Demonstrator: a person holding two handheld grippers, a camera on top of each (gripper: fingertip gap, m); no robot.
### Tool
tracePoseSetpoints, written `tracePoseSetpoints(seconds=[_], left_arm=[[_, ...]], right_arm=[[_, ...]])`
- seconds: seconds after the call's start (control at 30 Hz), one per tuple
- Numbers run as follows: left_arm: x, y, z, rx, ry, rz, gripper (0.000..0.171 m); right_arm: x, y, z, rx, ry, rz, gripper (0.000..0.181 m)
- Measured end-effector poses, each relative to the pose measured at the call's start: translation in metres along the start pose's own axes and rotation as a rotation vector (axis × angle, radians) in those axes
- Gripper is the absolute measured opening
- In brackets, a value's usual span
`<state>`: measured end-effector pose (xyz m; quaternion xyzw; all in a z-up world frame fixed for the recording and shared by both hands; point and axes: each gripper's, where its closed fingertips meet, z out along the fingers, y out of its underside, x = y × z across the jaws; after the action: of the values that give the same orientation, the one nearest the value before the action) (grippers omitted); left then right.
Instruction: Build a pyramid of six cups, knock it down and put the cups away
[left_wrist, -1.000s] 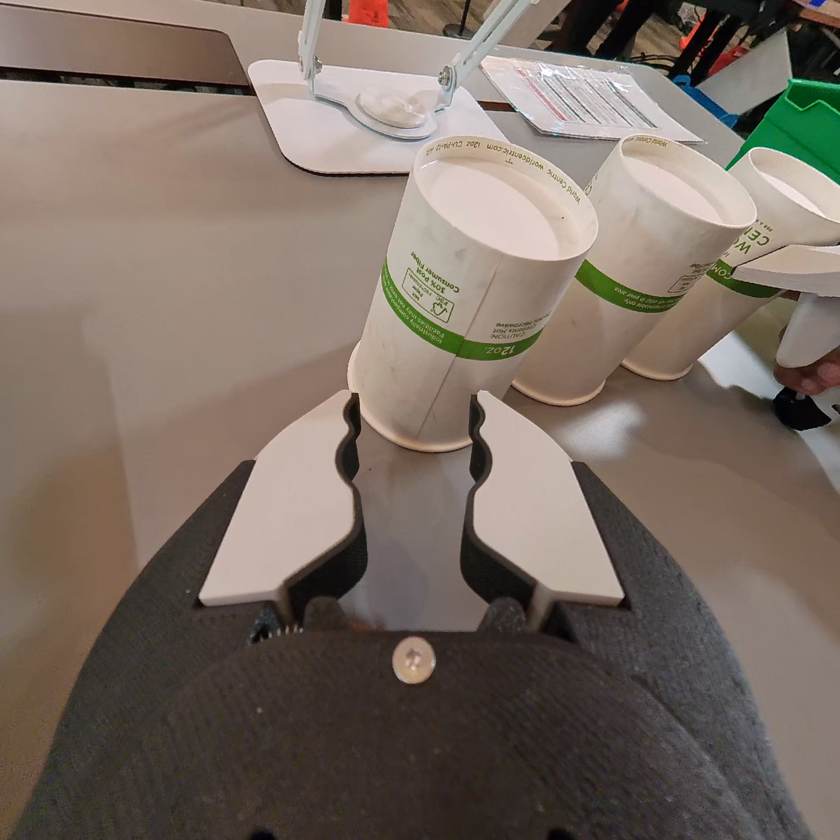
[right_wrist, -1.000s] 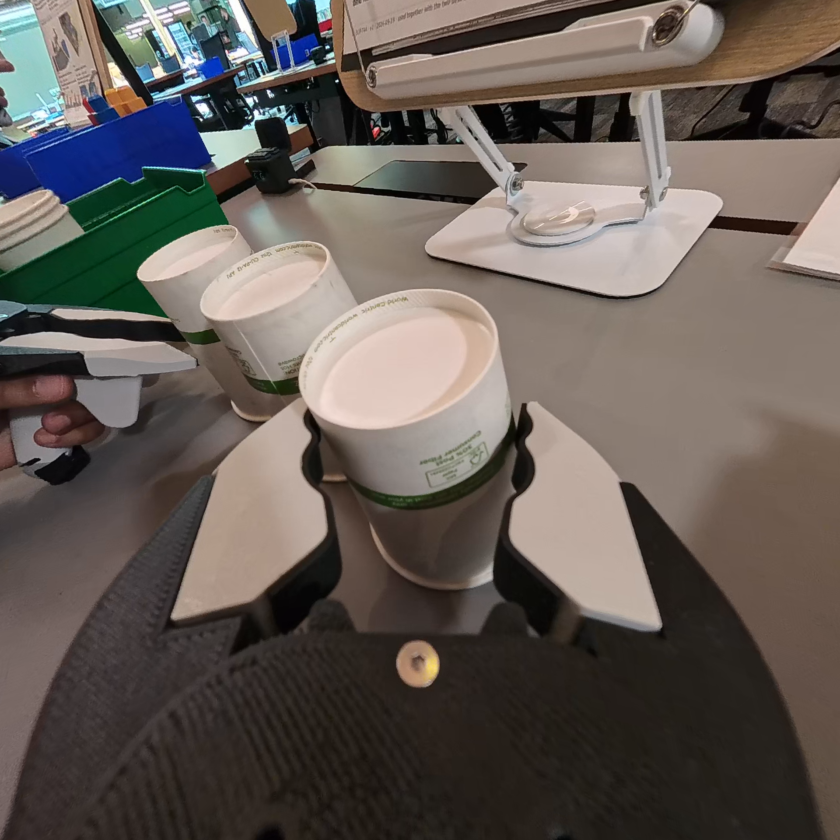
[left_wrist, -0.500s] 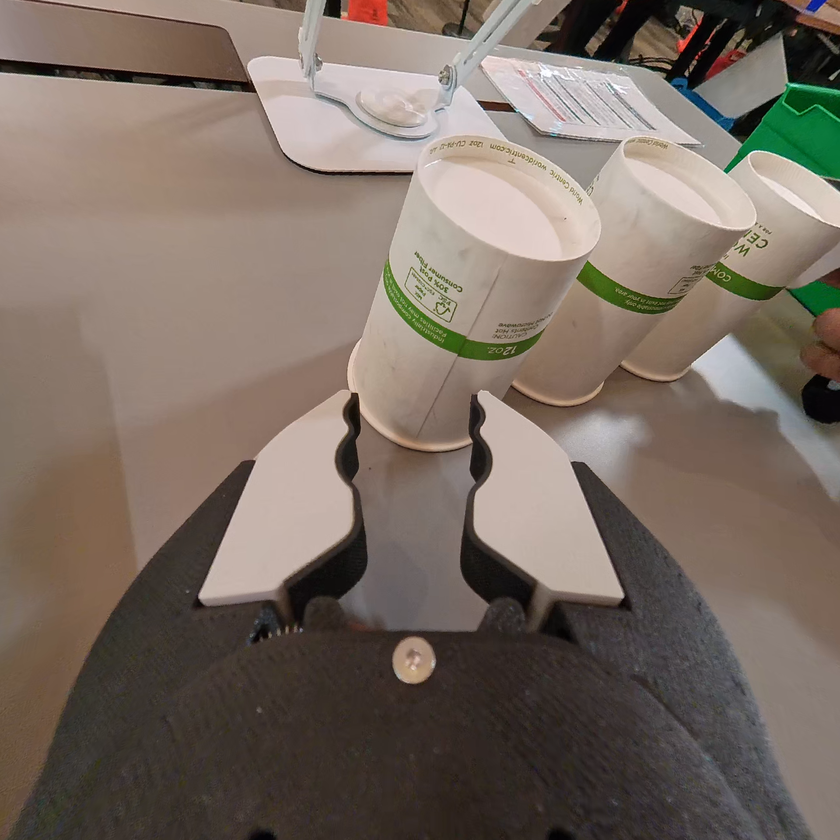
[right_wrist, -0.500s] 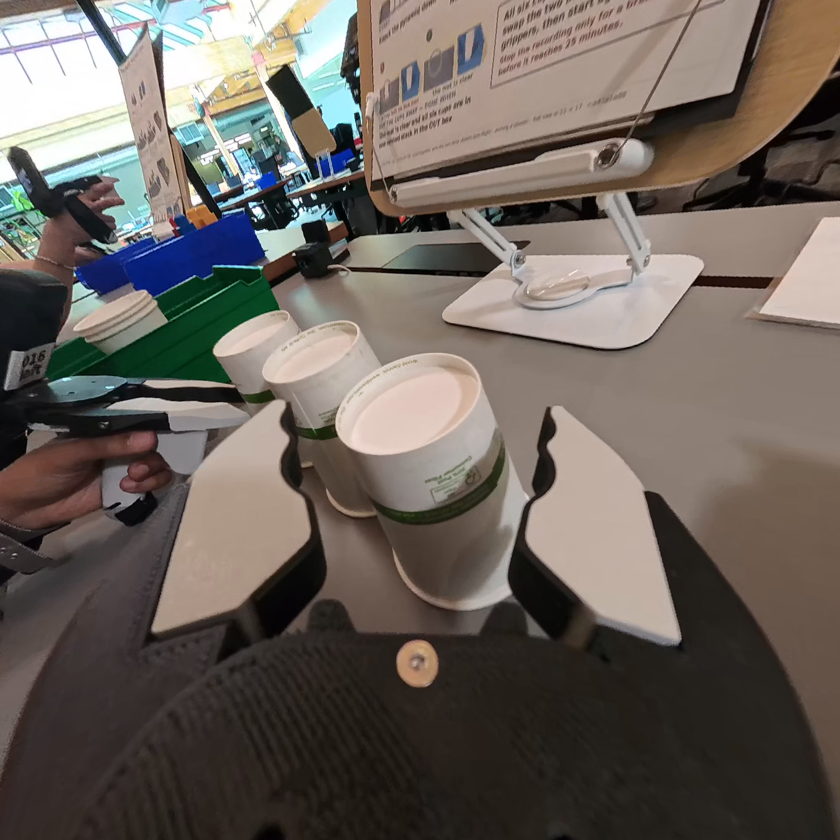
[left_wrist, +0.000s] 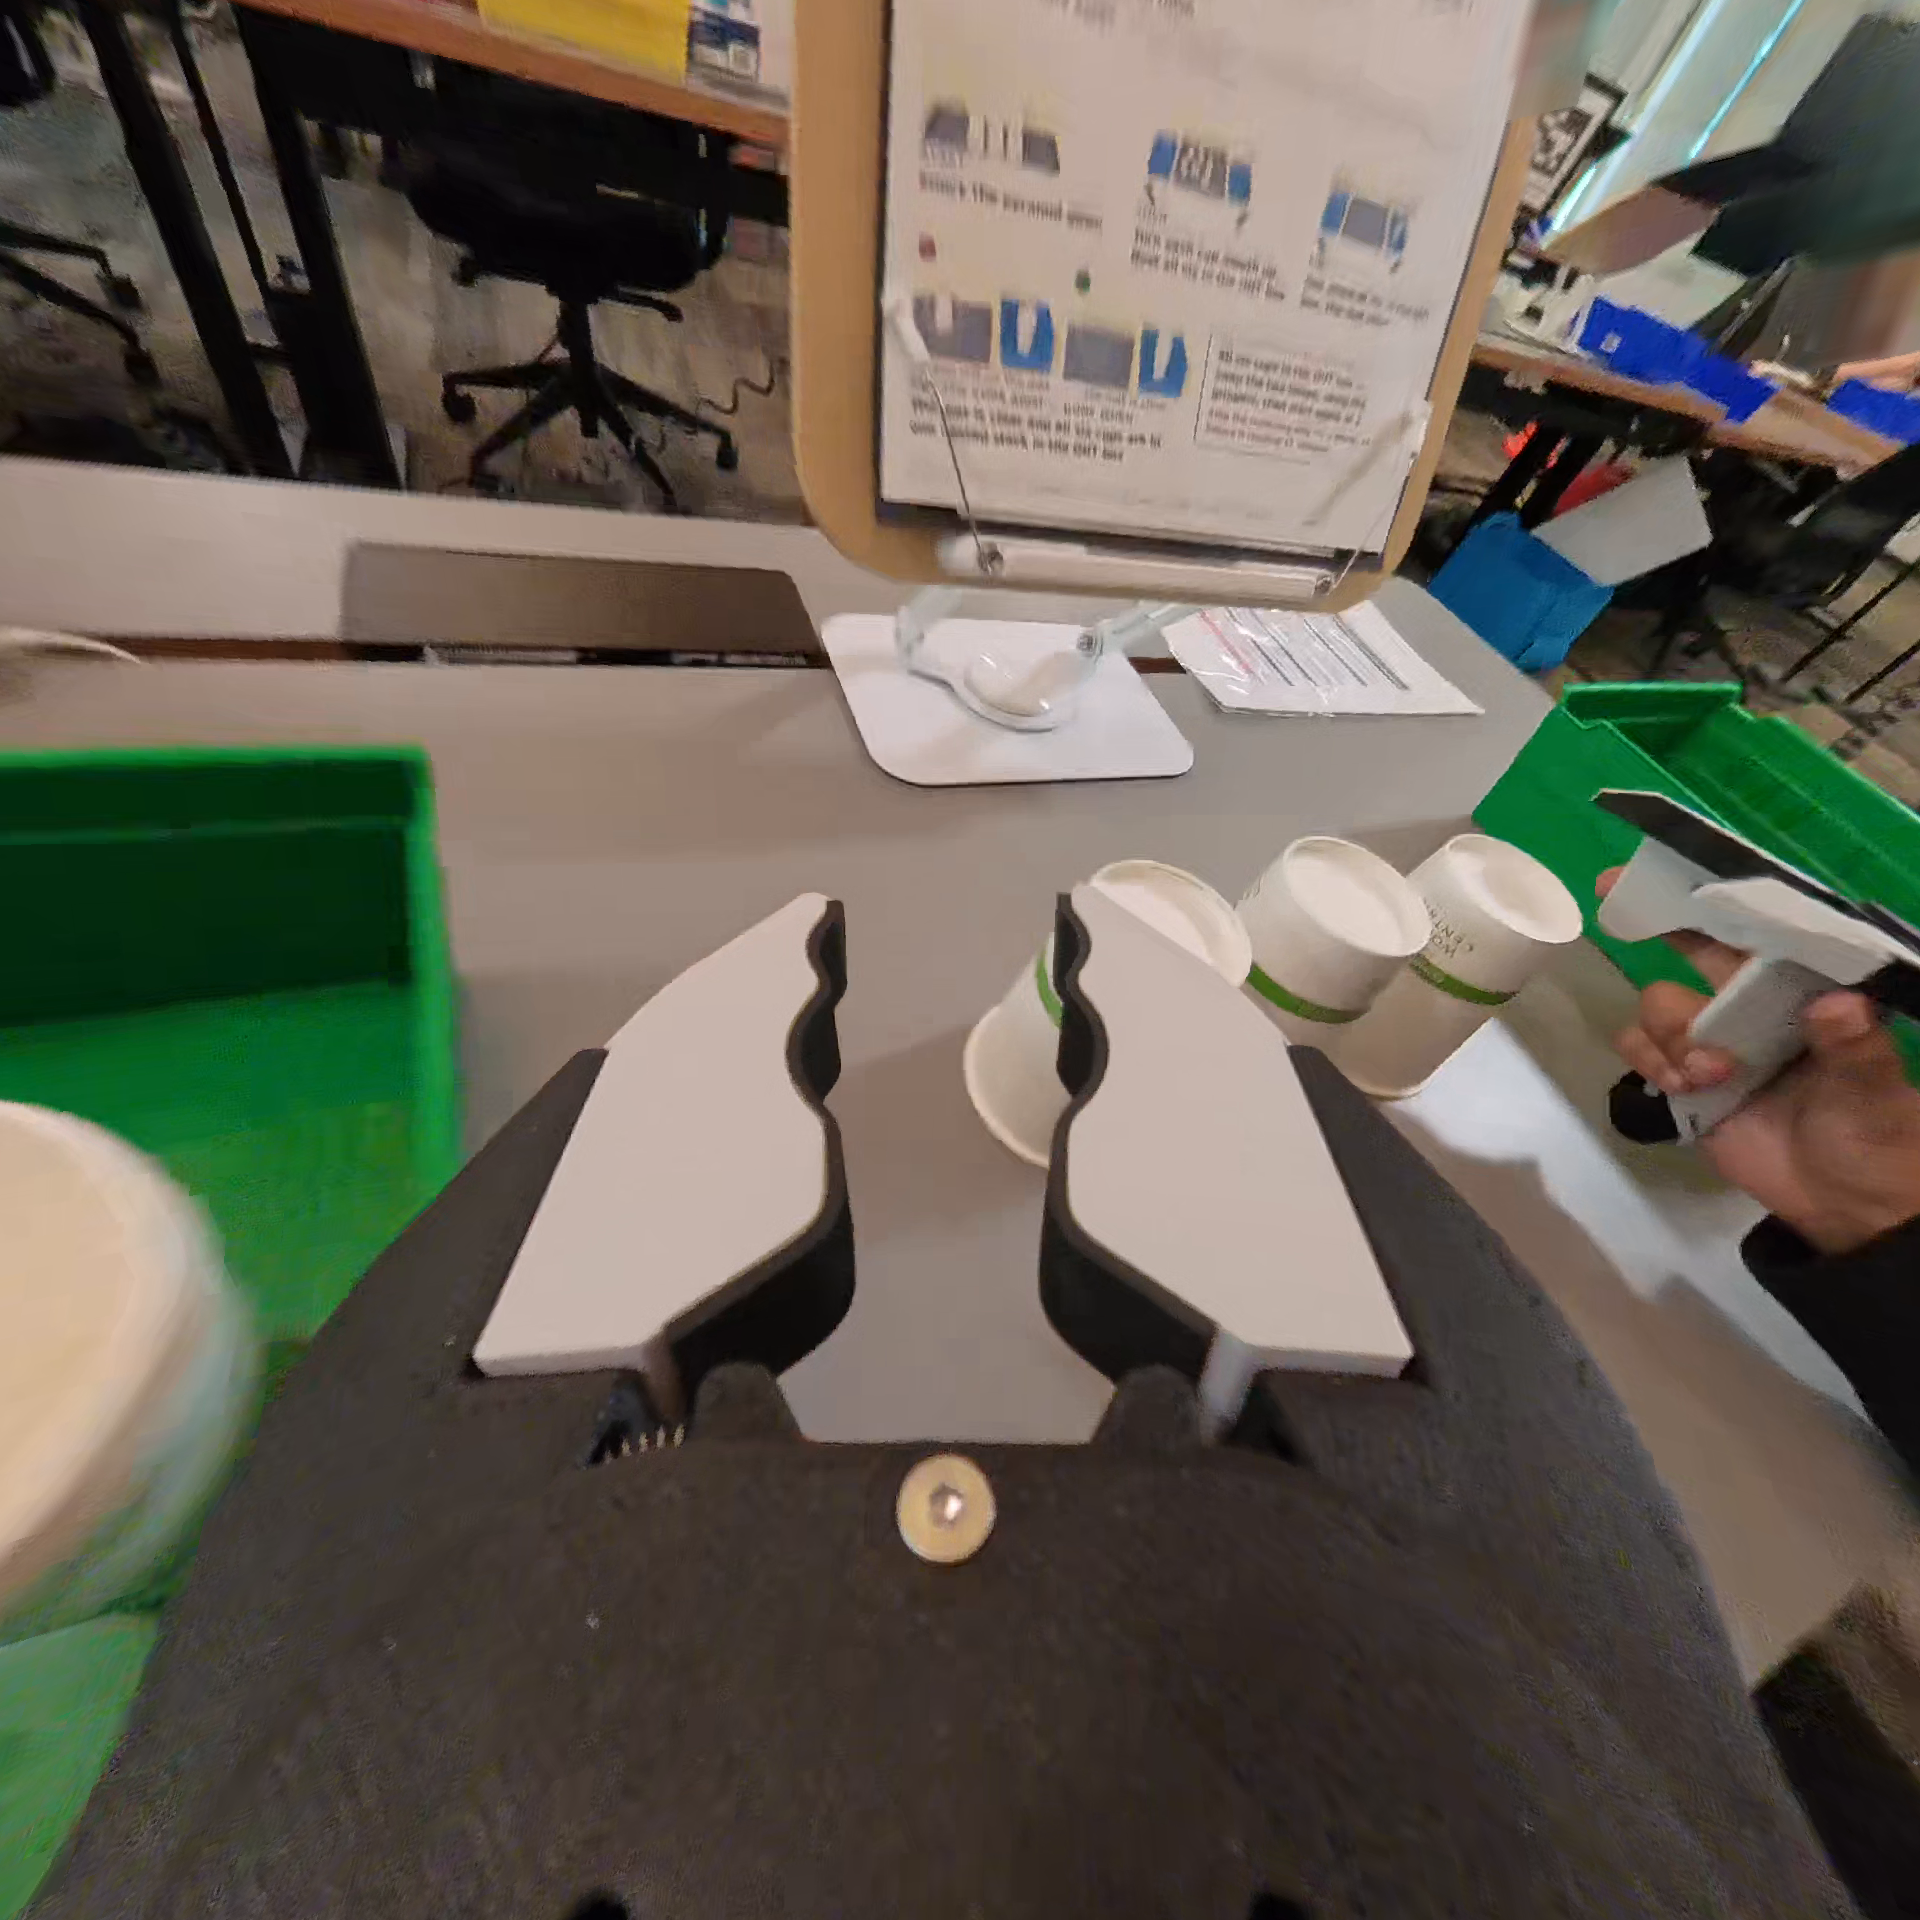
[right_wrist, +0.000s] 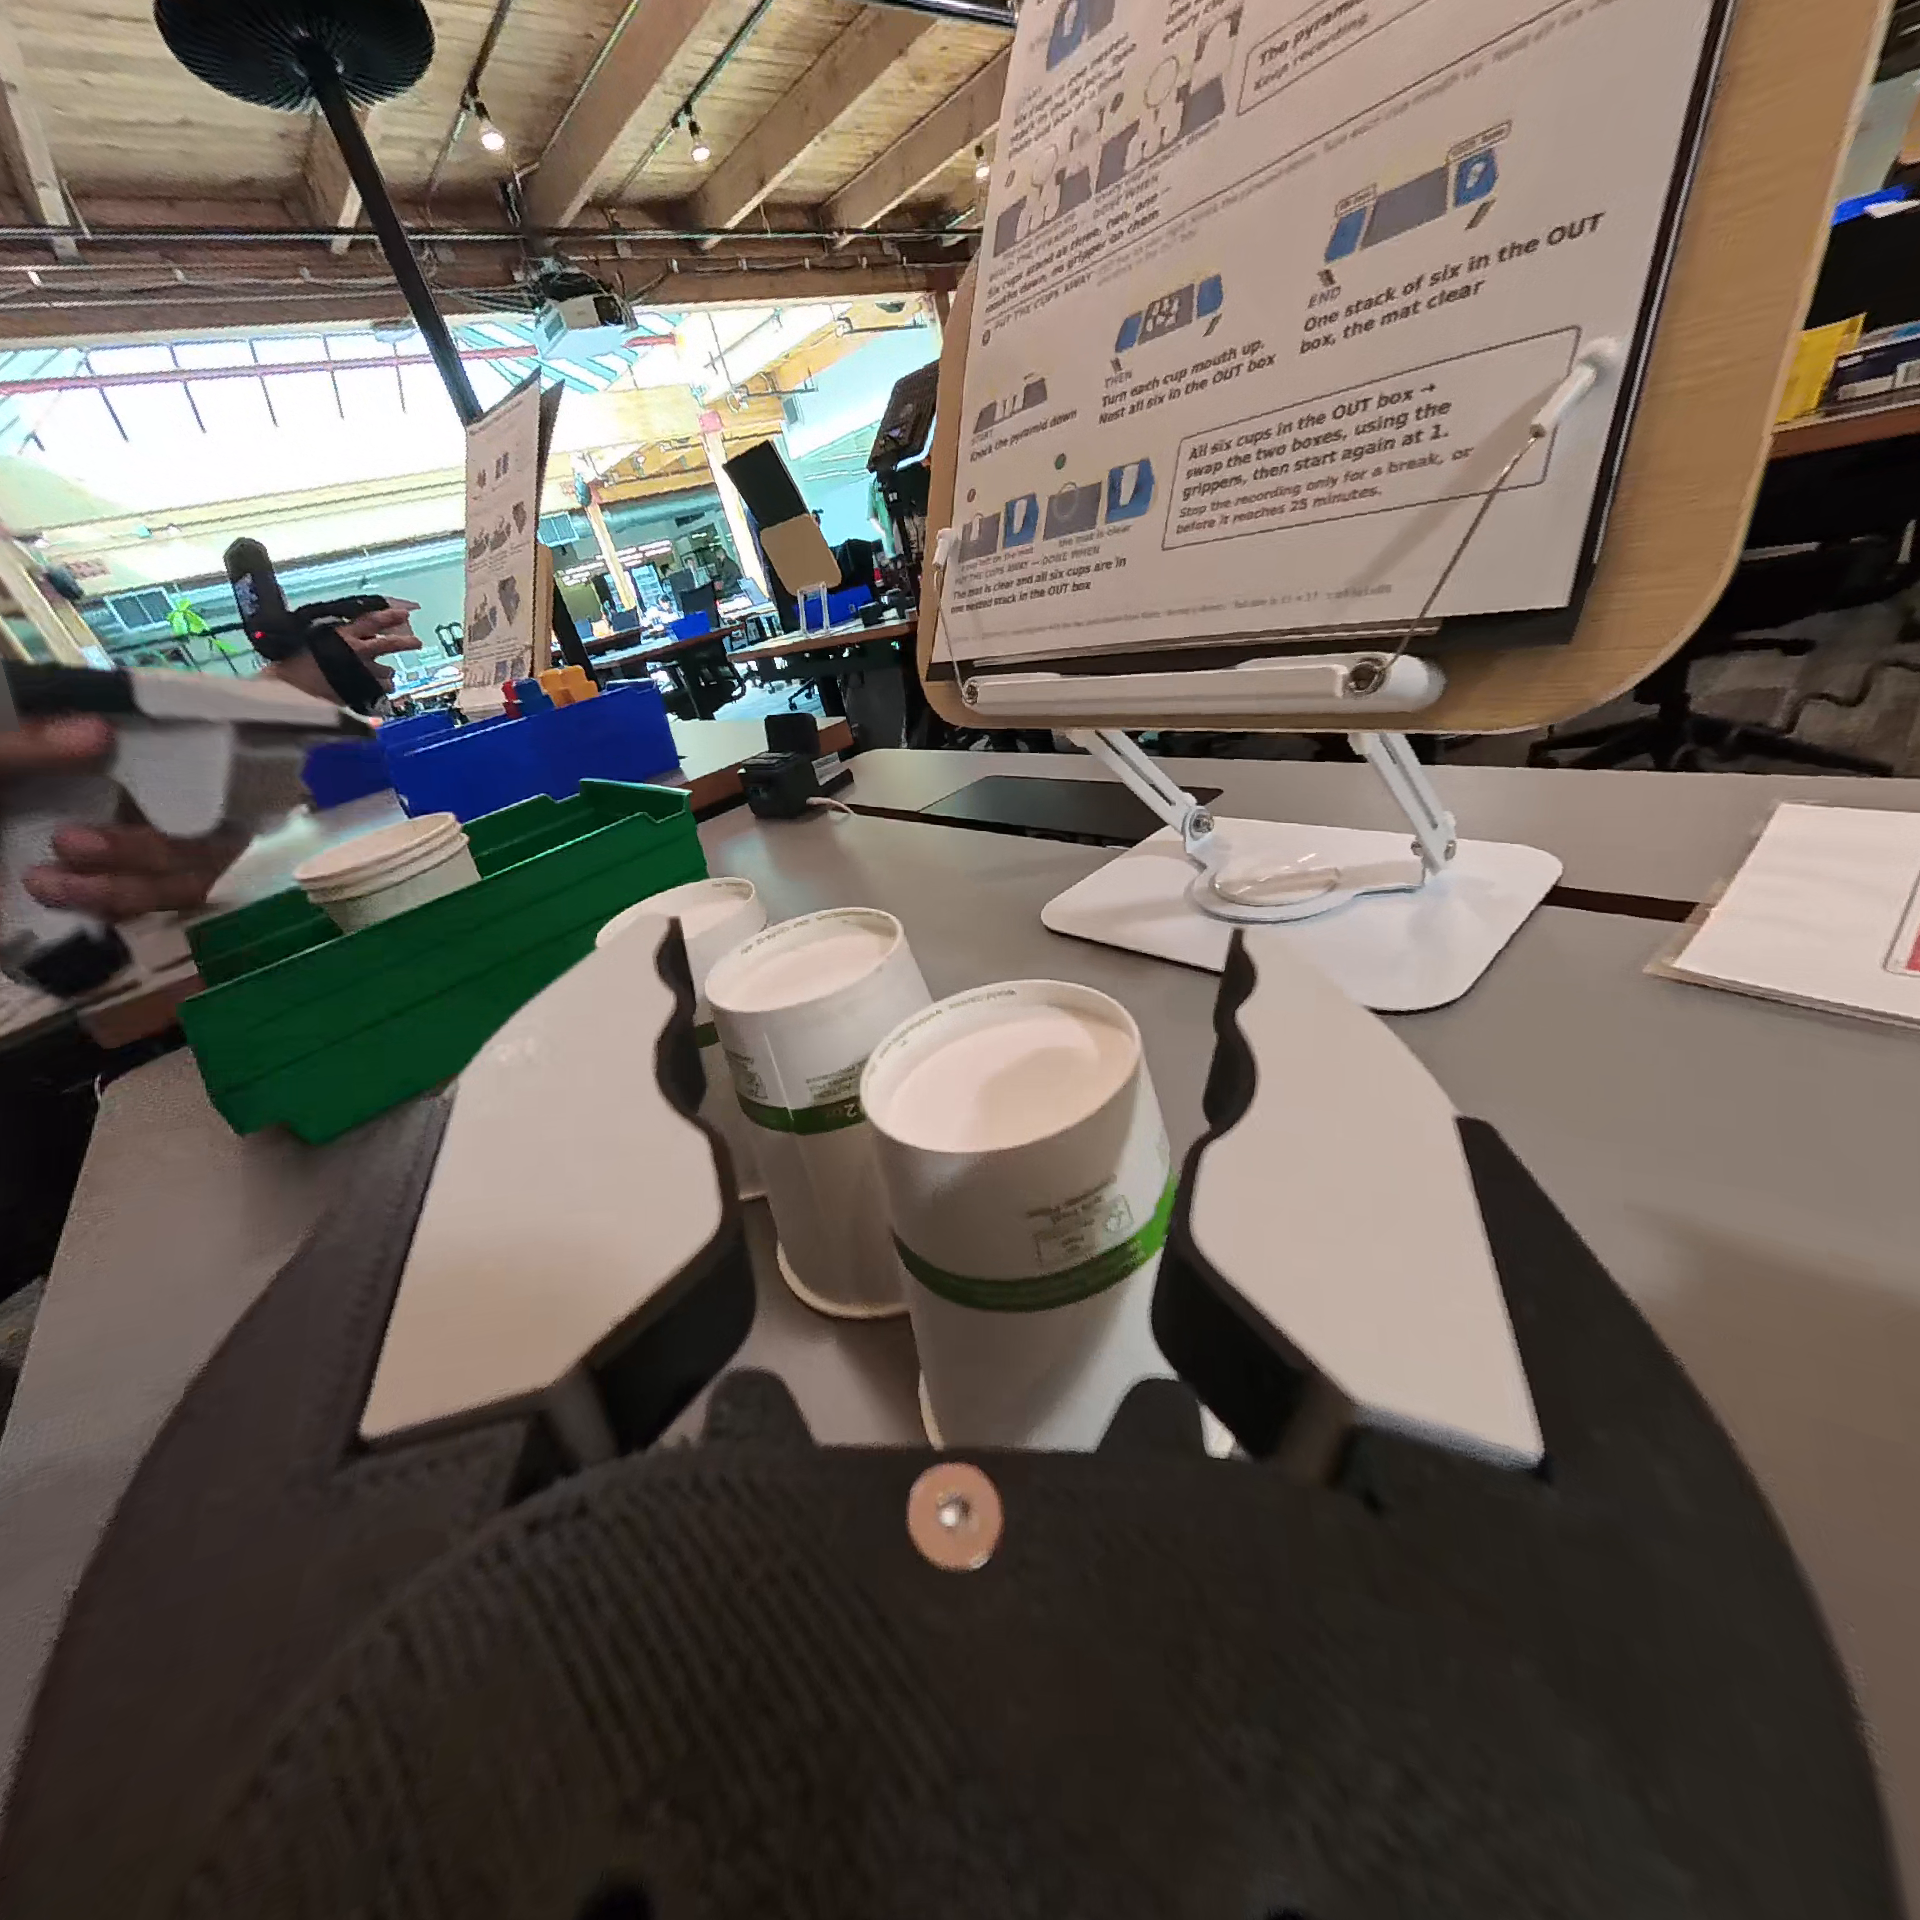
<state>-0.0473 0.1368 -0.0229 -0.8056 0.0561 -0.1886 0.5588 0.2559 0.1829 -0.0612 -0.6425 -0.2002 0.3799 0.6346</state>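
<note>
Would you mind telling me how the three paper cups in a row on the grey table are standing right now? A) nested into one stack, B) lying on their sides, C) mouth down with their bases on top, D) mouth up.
C: the three paper cups stand apart in a row on the table, closed bases up, wide rims down.

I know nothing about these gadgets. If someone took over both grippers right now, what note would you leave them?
Left gripper: open, empty, over the grey table, just left of the cups.
Right gripper: open, nearest cup between its fingers, not clamped.
Three cups stand upside down in a row: that one, the middle cup, the far cup.
A cup stack sits in the green bin.
</note>
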Motion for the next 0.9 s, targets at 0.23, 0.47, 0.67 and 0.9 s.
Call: tracePoseSetpoints(seconds=[0.23,0.47,0.67,0.9], left_arm=[[-0.104,0.021,-0.083,-0.320,-0.269,0.176,0.021],[-0.106,0.058,-0.085,-0.452,-0.150,0.510,0.023],[-0.123,0.056,-0.076,-0.439,-0.264,0.616,0.017],[-0.143,0.068,-0.073,-0.465,-0.315,0.609,0.014]], right_arm=[[-0.005,0.010,0.006,-0.043,-0.005,-0.012,0.093],[-0.006,0.011,0.007,-0.050,0.011,-0.040,0.090],[-0.004,0.009,0.005,-0.041,0.011,-0.020,0.088],[-0.004,0.011,0.006,-0.048,0.004,-0.005,0.086]])
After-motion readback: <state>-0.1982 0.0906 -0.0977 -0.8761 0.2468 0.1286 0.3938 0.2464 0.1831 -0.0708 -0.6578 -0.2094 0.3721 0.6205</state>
